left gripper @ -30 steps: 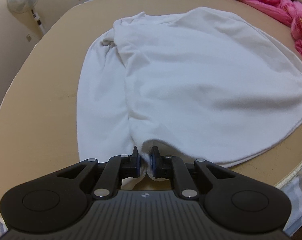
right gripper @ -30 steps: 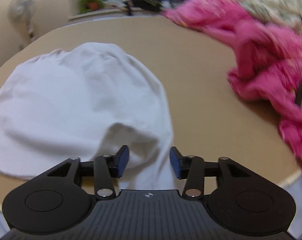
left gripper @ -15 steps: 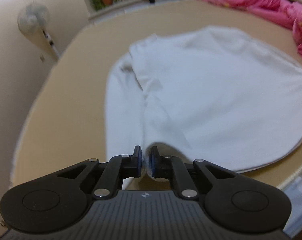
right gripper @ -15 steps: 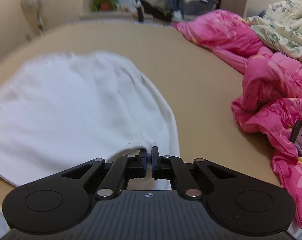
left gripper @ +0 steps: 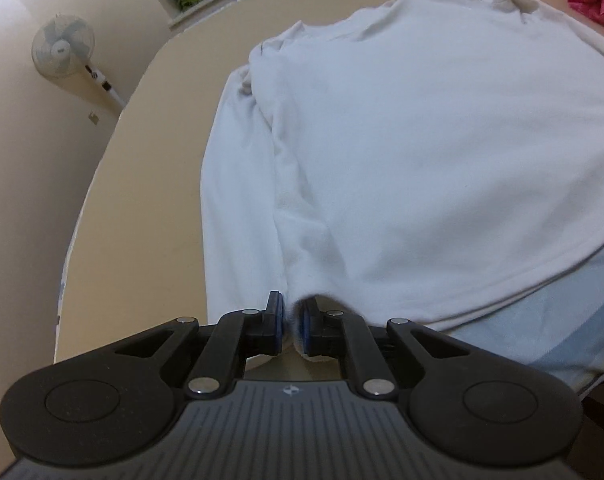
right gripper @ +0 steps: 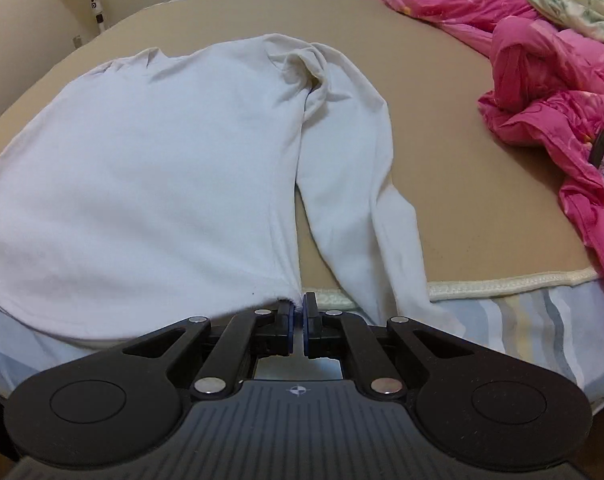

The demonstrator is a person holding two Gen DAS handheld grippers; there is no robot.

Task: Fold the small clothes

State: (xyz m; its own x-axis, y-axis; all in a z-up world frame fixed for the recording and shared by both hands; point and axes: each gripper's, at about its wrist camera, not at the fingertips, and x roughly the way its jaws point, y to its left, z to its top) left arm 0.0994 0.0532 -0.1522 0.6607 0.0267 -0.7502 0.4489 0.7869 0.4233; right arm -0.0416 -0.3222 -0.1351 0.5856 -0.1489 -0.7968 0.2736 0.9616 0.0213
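White long-sleeved top (right gripper: pixel 149 168) spread flat on the tan board (right gripper: pixel 482 208), hem end nearest the fingers, neck end farthest away, hem overhanging the board's near edge onto striped bedding (right gripper: pixel 522 320). Left gripper (left gripper: pixel 291 326) clenched on a bunched hem corner, cloth wadded between the blue pads. Right gripper (right gripper: pixel 298 326) pinched nearly shut on the opposite hem corner, having just closed on it; only a thin edge of fabric between the pads, so a shallow bite by the look of it. Likely trouble from here: right corner slipping out under any pull, because so little cloth sits in that grip; uneven tension skewing the fold if one corner travels ahead of the other; sleeves dragging along or tucking under the body, since both lie loose beside the torso; hem snagging on the board's piped edge (right gripper: pixel 502 286) just right of the right fingers. Shown only from the right wrist: right sleeve (right gripper: pixel 366 208) running down beside the body to just right of the fingers, pink quilt (right gripper: pixel 550 92) heaped far right, well apart from the top. Shown only from the left wrist: left sleeve (left gripper: pixel 237 200) lying along the body's left side, ahead and left of the fingers. Standing fan (left gripper: pixel 63 51) beyond the board in both views.
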